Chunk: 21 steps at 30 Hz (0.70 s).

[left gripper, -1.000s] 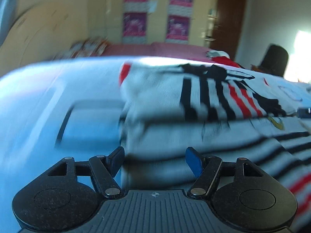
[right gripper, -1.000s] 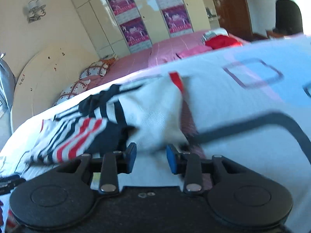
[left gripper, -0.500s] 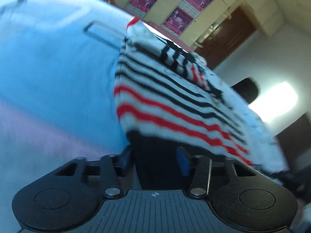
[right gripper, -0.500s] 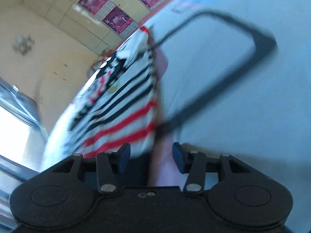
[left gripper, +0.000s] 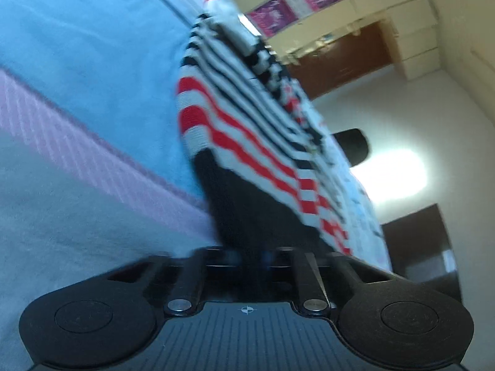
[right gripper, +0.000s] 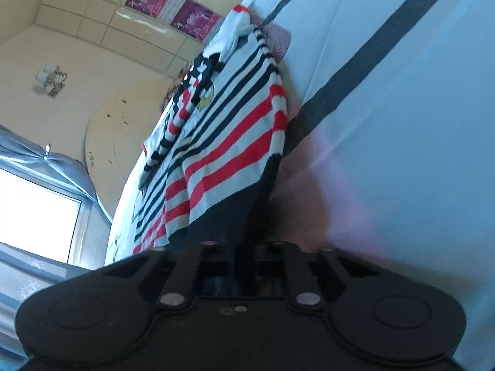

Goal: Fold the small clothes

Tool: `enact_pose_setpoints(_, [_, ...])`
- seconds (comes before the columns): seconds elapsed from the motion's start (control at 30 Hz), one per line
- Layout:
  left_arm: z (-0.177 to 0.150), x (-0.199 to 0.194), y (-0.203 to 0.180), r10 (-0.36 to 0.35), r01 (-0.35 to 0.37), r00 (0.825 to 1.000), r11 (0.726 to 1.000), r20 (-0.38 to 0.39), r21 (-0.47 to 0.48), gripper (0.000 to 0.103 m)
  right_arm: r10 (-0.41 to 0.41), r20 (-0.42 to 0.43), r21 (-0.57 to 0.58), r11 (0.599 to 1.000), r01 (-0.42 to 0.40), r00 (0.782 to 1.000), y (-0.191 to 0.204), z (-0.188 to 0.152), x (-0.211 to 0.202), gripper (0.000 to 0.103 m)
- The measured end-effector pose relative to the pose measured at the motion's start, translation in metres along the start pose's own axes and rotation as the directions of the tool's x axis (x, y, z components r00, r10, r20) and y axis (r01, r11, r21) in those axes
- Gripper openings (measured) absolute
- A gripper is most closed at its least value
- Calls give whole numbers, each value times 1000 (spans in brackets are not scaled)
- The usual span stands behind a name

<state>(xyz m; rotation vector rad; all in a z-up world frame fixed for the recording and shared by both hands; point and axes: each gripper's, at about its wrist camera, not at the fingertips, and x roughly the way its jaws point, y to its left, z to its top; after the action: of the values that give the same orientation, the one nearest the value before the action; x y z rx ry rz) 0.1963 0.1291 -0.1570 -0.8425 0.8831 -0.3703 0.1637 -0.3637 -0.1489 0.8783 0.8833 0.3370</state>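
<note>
A small knit sweater (left gripper: 247, 142) with white, black and red stripes and a dark hem lies on the bed, seen tilted in both views. My left gripper (left gripper: 252, 258) is shut on the dark hem at its left corner. The sweater shows in the right wrist view (right gripper: 222, 142) too, where my right gripper (right gripper: 247, 259) is shut on the dark hem at the other corner. The fingertips of both grippers are hidden in the dark fabric. The folded sleeves and a red collar lie at the far end of the sweater.
The bed sheet (left gripper: 77, 61) is pale blue with dark rectangle outlines (right gripper: 365, 61) and a pink band (left gripper: 92, 160). Cupboards with pink posters (right gripper: 173, 3), a wooden door (left gripper: 340, 58), a dark chair (left gripper: 352, 145) and a window (right gripper: 34, 210) surround the bed.
Both grippers moved from the sweater's top to its dark hem and closed on it. Both views have tilted strongly as the hem is gripped.
</note>
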Motion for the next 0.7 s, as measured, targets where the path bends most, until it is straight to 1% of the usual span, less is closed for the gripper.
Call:
enact_pose_setpoints(0.03, [-1, 0, 0, -11, 11, 1000, 1000, 21, 4, 5, -5, 9, -10, 1000, 5, 1000, 2, -1, 0, 7])
enact_pose_setpoints(0.07, [-2, -4, -2, -5, 4, 999, 1000, 50, 10, 5, -15, 25, -29, 999, 16, 1000, 6, -2, -2, 7])
enact_pose_setpoints(0.1, [-3, -12, -7, -26, 24, 995, 999, 97, 27, 4, -22, 55, -55, 998, 25, 998, 13, -3, -9, 7])
enact_pose_setpoints(0.13, [-4, -24, -12, -79, 73, 986, 996, 150, 45, 4, 8, 87, -76, 997, -2, 996, 17, -7, -19, 6])
enact_pose_setpoints(0.17, [-4, -33, -16, -90, 81, 980, 995, 179, 57, 4, 49, 120, -101, 994, -37, 992, 25, -8, -31, 6])
enact_pose_setpoints(0.2, [-3, -39, -17, -67, 55, 980, 996, 186, 65, 4, 52, 140, -124, 992, -35, 989, 31, -7, -40, 6])
enact_pose_setpoints(0.23, [-3, -39, -14, -47, 36, 983, 997, 176, 64, 4, 35, 146, -135, 991, -15, 989, 33, -5, -44, 6])
enact_pose_setpoints(0.27, [-4, -34, -8, -19, 10, 988, 998, 155, 60, 4, 18, 133, -129, 992, -1, 991, 30, -3, -44, 6])
enact_pose_setpoints(0.3, [-6, -27, 0, 25, -33, 991, 998, 129, 54, 4, -7, 110, -126, 992, 21, 994, 25, -3, -39, 6])
enact_pose_setpoints(0.33, [-9, -21, 9, 34, -39, 992, 998, 118, 40, 4, -58, 78, -122, 990, 67, 995, 18, -3, -29, 6])
enact_pose_setpoints(0.37, [-10, -21, 13, 8, -11, 990, 1000, 138, 19, 5, -116, 44, -106, 987, 120, 992, 10, -4, -19, 6])
enact_pose_setpoints(0.43, [-10, -23, 8, 16, -18, 989, 1000, 147, 17, 5, -81, 62, -53, 995, 85, 995, 3, -4, -19, 6])
enact_pose_setpoints(0.47, [-10, -24, 5, 12, -15, 988, 1000, 152, 19, 4, -77, 77, -54, 995, 82, 994, 5, -5, -21, 6])
enact_pose_setpoints(0.53, [-9, -26, 3, -9, 10, 985, 1000, 171, -5, 4, -71, 94, -69, 995, 77, 993, 11, -4, -25, 6])
enact_pose_setpoints(0.57, [-7, -31, 5, -20, 23, 983, 1000, 185, -11, 4, -64, 105, -86, 994, 73, 992, 17, -2, -25, 6])
enact_pose_setpoints(0.63, [-1, -31, -3, -27, 28, 978, 1000, 207, -2, 4, -40, 135, -120, 991, 57, 990, 31, 3, -30, 6])
enact_pose_setpoints(0.7, [11, -23, -18, -3, -5, 980, 999, 198, 38, 4, -33, 161, -205, 977, 66, 986, 51, 12, -34, 6])
